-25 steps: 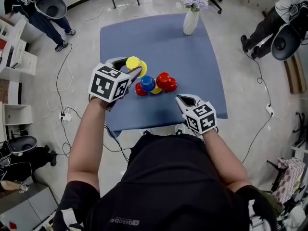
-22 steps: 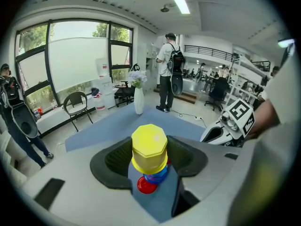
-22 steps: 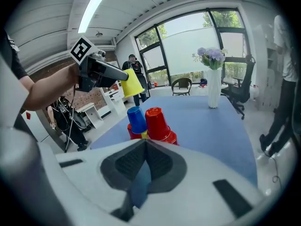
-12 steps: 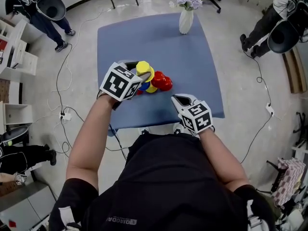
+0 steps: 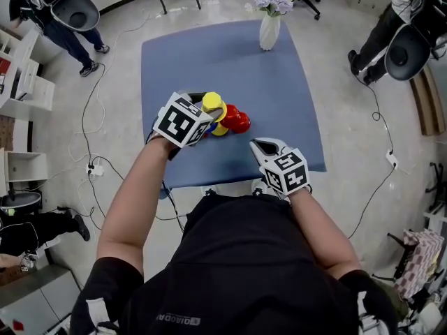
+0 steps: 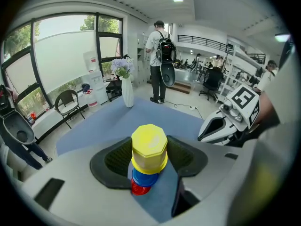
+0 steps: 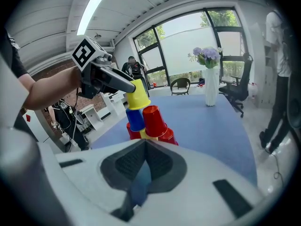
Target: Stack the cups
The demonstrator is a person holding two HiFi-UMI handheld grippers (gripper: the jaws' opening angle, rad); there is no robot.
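Left tool (image 6: 149, 157): jaws wide, pads clamped on both sides of one upside-down yellow cup (image 6: 149, 144), dead centre between them. Straight under it is one blue cup (image 6: 143, 177), and below that a red cup (image 6: 139, 188). In the right gripper view the held cup's rim is down at the blue cup's top. I can't tell if it's seated or only touching.

Right tool (image 7: 146, 147): jaws fully together, nothing in them. In the head view it sits over the near table edge at 4 o'clock from the stack, pointed at the cups and apart from them.

Cup count is six: two yellow, one blue, three red, all mouth-down.
- Top: the held yellow.
- Middle tier: blue at 9 o'clock, second red cup (image 7: 153, 120) at 3 o'clock, side by side and touching.
- Bottom tier: first red at 9 o'clock, second yellow cup (image 7: 144, 134) mostly hidden in the middle, third red cup (image 7: 168, 136) at 3 o'clock.

One table (image 5: 230, 54) with a blue top; the stack is on its near half, left of centre. One white vase (image 5: 269, 30) of purple flowers stands at the far edge, about 1 o'clock from the stack and well apart. In the left gripper view a person with a backpack (image 6: 159, 60) stands on the floor past that edge.
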